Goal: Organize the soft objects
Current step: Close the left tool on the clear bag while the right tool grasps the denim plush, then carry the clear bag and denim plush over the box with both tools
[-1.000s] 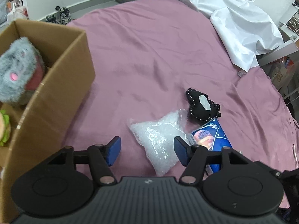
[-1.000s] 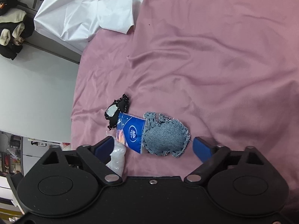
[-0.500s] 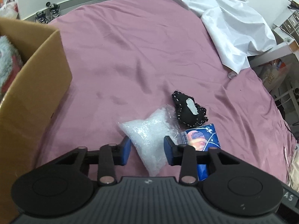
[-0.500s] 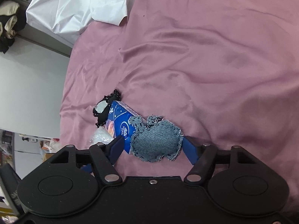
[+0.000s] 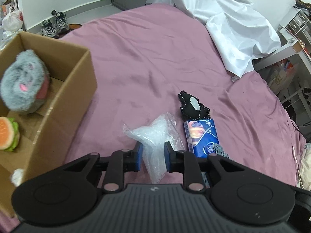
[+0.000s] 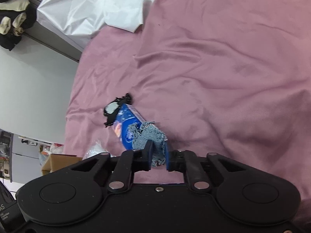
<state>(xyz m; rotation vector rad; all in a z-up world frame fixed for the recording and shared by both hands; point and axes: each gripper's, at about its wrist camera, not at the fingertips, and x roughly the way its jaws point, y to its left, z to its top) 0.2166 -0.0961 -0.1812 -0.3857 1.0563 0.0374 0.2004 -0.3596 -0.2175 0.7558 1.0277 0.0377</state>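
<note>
Left gripper (image 5: 152, 156) had just closed, its blue pads pinching the clear crinkled plastic bag of white filling (image 5: 153, 136) above the mauve satin bedsheet (image 5: 155, 58). Right gripper (image 6: 158, 154) had likewise just closed, clamping the frayed denim fabric pouch (image 6: 153, 136). Blue printed tissue pack (image 5: 201, 136) lay just beside the bag, touching the black lace-trimmed soft piece (image 5: 191, 105). Open brown cardboard box (image 5: 77, 89) to the left held a grey fluffy plush toy (image 5: 23, 85) and a plush hamburger (image 5: 7, 134).
</note>
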